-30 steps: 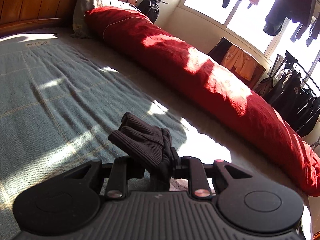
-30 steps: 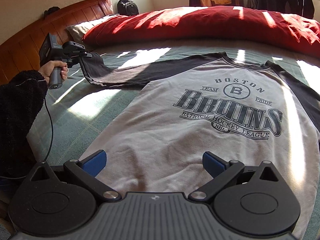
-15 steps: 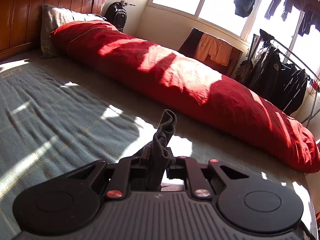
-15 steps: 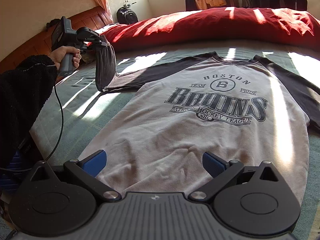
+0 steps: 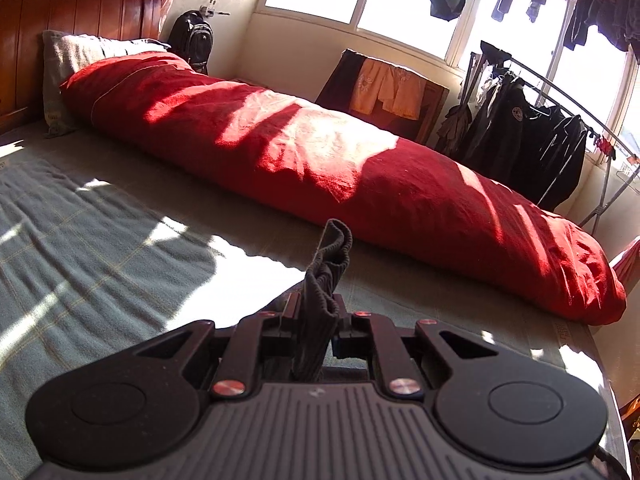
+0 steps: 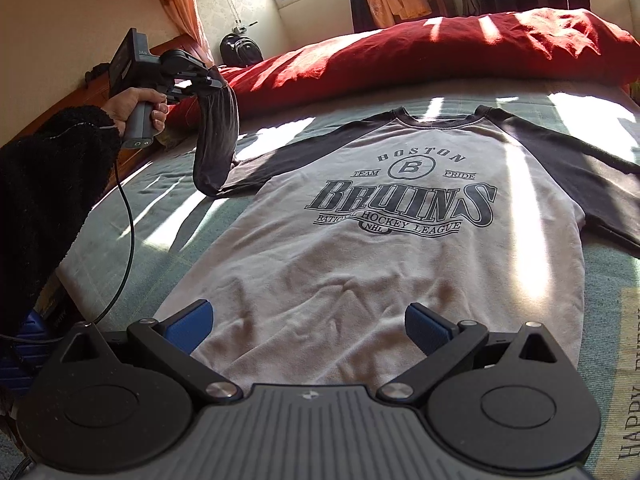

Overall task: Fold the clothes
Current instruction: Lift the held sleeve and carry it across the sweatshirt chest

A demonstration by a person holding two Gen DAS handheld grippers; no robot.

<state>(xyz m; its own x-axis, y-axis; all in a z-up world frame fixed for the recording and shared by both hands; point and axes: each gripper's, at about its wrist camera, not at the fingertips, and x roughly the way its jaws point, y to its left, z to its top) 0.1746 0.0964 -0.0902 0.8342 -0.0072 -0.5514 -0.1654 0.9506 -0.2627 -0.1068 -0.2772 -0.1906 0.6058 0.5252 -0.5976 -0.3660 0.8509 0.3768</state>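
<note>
Red duvet [image 5: 320, 168] lies beyond left tool's [image 5: 316, 320] pinched, seemingly ribbed cuff [image 5: 324, 280].

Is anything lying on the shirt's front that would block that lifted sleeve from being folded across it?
Nothing visible does. The left gripper holds the sleeve up, and the shirt front lies bare and flat on the bed.

shirt [image 6: 392, 256] lies flat on bed [image 6: 168, 216], duvet [image 6: 420, 52] behind, probably backpack [image 6: 240, 49] beyond.

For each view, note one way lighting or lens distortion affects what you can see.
Left wrist view: the windows are blown out white, and hard sun patches streak the red duvet. Right wrist view: bright sun stripes wash out parts of the sweatshirt; fisheye curves the bed's edges.
</note>
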